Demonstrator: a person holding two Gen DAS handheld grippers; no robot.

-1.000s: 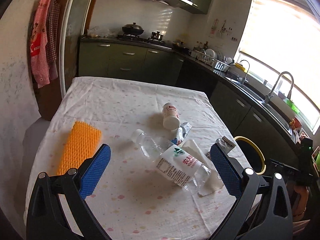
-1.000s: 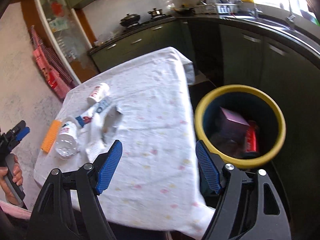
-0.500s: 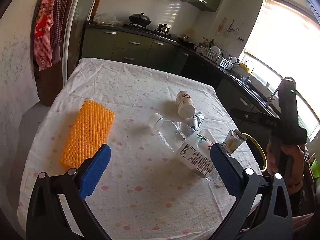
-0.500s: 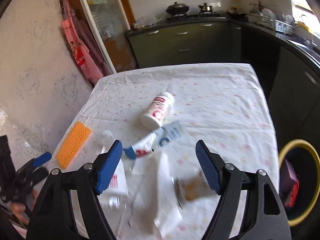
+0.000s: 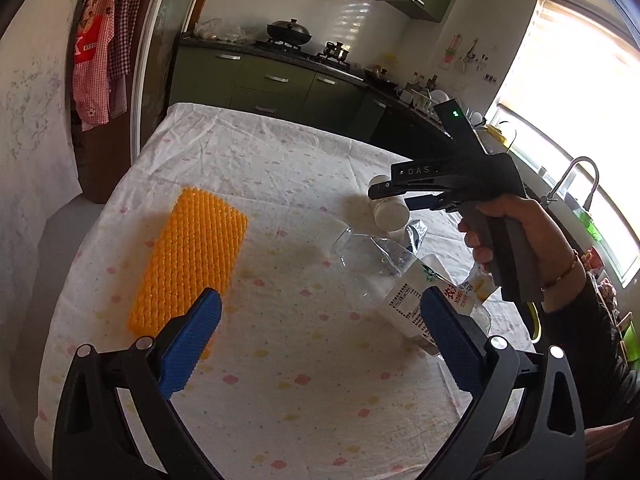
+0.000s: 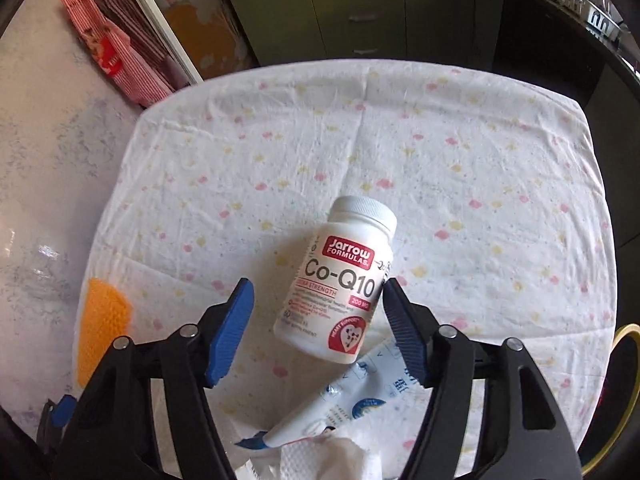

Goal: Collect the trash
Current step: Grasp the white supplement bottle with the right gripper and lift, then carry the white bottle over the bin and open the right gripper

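A white Co-Q10 pill bottle (image 6: 344,284) lies on its side on the tablecloth; it also shows in the left wrist view (image 5: 390,212). My right gripper (image 6: 318,332) is open with the bottle's lower half between its blue pads, not touching. In the left wrist view the right gripper (image 5: 374,192) hovers over that bottle. My left gripper (image 5: 320,344) is open and empty above the cloth. A clear plastic bottle with a white label (image 5: 404,284), a blue-and-white wrapper (image 6: 352,404) and a crumpled tissue (image 6: 324,460) lie close by.
An orange textured sponge (image 5: 192,260) lies at the table's left side. The yellow-rimmed trash bin (image 6: 618,400) stands beside the table's right edge. Green kitchen cabinets (image 5: 272,84) and a stove stand behind the table. A wall runs along the left.
My right gripper has swung from the trash bin to the table and come down over the pill bottle. My left gripper has drawn back and turned slightly left.
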